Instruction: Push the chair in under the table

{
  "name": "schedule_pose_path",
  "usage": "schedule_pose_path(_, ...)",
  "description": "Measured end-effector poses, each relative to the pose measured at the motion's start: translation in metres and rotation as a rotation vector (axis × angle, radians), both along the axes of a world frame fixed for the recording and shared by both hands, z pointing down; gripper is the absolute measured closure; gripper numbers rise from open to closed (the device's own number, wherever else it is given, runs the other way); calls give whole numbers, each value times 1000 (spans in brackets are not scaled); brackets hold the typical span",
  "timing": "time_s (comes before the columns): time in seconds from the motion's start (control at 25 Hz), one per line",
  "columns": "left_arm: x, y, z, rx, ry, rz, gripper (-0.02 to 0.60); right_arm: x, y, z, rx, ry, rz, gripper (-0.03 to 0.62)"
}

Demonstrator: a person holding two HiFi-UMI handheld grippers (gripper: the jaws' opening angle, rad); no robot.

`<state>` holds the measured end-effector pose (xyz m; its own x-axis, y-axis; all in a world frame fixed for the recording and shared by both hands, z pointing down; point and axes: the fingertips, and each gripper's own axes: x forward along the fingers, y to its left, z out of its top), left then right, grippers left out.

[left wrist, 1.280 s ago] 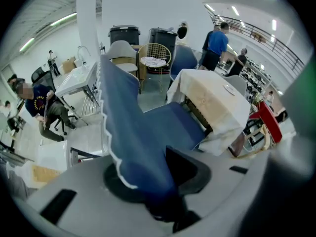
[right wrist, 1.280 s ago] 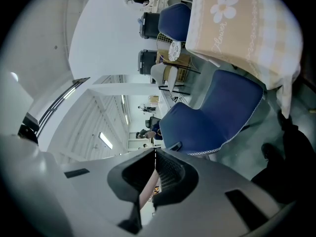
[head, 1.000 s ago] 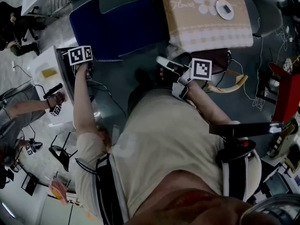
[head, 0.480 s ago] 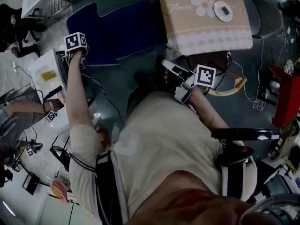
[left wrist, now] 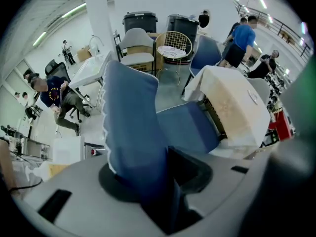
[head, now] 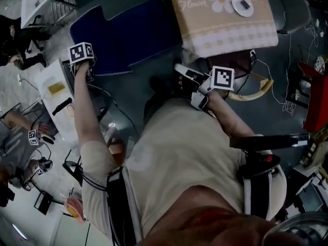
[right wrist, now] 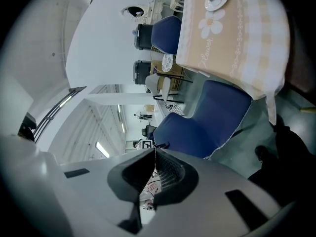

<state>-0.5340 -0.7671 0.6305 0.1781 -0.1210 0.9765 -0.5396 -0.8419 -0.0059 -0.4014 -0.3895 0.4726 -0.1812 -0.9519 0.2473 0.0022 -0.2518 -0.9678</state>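
The blue padded chair [head: 128, 35] stands left of the table [head: 225, 40], which has a beige flower-print cloth. My left gripper [head: 82, 61] points down over the chair's left edge. In the left gripper view the blue backrest [left wrist: 132, 127] fills the gap of the left gripper [left wrist: 153, 177]. Its jaws have just been closing and now press on the backrest. My right gripper [head: 178, 67] hovers in front of the table's near edge, shut with nothing in it [right wrist: 154, 157]. The right gripper view shows the chair [right wrist: 207, 122] ahead and the table [right wrist: 242, 38] to the right.
A white disc [head: 242, 5] lies on the tablecloth. A white side table [head: 54, 88] and seated people are at the left. A curved wooden piece [head: 251, 94], cables and a red object [head: 315, 96] are on the floor at the right. Bins [left wrist: 140, 21] and spare chairs stand beyond.
My left gripper has shifted a little up and left in the head view, onto the chair's backrest edge. A person's arm at the left has drawn back. The right gripper has barely moved.
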Motion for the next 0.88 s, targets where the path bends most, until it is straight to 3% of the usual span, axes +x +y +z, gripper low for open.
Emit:
schedule_pose_path(0.28, 28, 15, 1, 3, -14, 45, 433, 4, -3, -1, 11, 3, 13, 582)
schedule_pose_path(0.52, 30, 14, 0, 32, 19, -31, 433, 12, 8, 4, -6, -17, 58, 582)
schedule_pose_path(0.88, 45, 29, -2, -6, 72, -72, 434, 10, 6, 5, -3, -16, 52, 582)
